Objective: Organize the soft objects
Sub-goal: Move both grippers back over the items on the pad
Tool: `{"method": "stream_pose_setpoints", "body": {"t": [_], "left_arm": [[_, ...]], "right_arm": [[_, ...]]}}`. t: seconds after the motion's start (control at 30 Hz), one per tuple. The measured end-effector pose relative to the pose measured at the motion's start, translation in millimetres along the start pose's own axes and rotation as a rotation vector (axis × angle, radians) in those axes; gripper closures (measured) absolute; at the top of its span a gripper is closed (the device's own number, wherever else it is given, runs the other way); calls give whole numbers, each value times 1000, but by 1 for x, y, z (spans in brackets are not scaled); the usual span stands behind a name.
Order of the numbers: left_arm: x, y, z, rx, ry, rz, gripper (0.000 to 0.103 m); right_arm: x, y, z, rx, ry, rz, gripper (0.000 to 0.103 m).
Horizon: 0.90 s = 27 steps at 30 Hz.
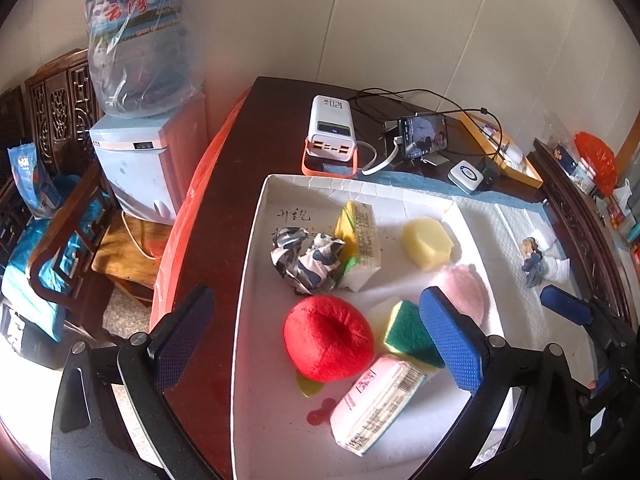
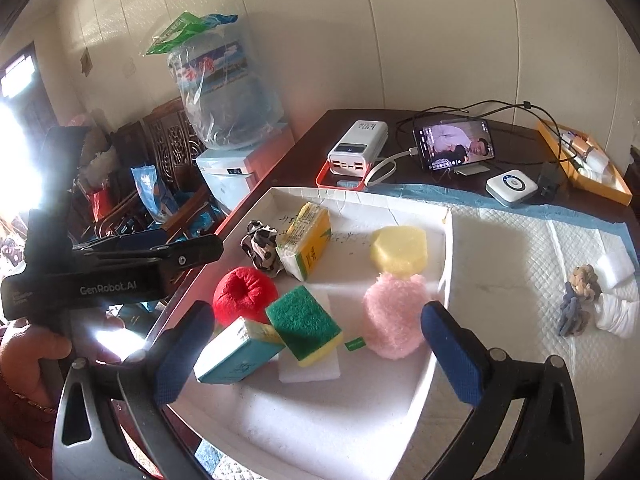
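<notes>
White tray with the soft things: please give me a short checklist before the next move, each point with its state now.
1. Left tongs open and empty: ok.
2. Right tongs open and empty: ok.
3. White tray flat on the table: ok.
4. Soft items still outside the tray: not ok, the rope toy and white cloth lie on the pad to its right.
5. Free room in the tray: ok, the near part is bare.
6. Green sponge lying steady: cannot tell, it leans on the teal pack.
</notes>
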<state>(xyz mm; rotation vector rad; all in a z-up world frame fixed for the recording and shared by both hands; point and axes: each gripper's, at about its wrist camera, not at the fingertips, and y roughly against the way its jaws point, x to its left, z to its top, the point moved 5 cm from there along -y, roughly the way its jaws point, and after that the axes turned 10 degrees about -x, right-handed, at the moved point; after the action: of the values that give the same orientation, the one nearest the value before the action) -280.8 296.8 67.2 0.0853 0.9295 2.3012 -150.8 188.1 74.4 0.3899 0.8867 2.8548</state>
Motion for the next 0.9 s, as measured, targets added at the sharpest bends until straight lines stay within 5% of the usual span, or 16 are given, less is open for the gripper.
{"method": "stream_pose_setpoints", "body": {"t": [0.5,0.9], "left_arm": [[-27,19,8,-54,54,4,0],[-130,8,-10,-12,-41,-42,0]], "right_arm": [[-33,26,-9,-34,-36,17,0],[-108,65,-19,-54,-106,-10,0]]}}
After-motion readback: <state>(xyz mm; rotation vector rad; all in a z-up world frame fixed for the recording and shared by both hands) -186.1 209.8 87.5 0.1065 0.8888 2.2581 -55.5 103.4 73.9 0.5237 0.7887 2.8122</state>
